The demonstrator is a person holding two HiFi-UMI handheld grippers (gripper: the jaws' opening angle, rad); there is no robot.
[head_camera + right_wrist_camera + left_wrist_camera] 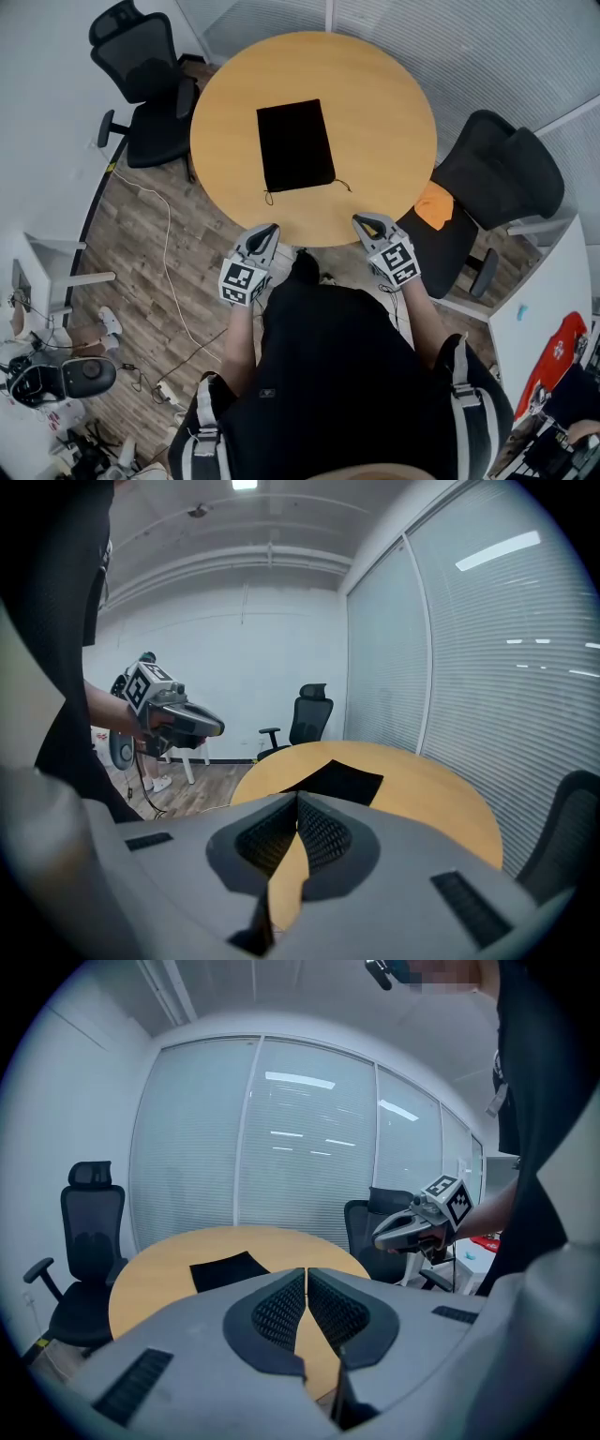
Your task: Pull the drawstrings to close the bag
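A flat black drawstring bag (pixel 295 144) lies in the middle of the round wooden table (pixel 375 103). Its thin cords (pixel 342 184) trail from the two near corners toward me. The bag (pixel 228 1269) also shows in the left gripper view and, as a dark patch (pixel 339 781), in the right gripper view. My left gripper (pixel 271 230) hovers at the table's near edge, left of the bag's mouth, shut and holding nothing. My right gripper (pixel 360 222) hovers at the near edge on the right, also shut and holding nothing. Both are short of the cords.
A black office chair (pixel 141 84) stands at the table's far left. Another black chair (pixel 492 183), with an orange item (pixel 434 204) on its seat, stands at the right. Cables run across the wooden floor (pixel 169 272) at the left.
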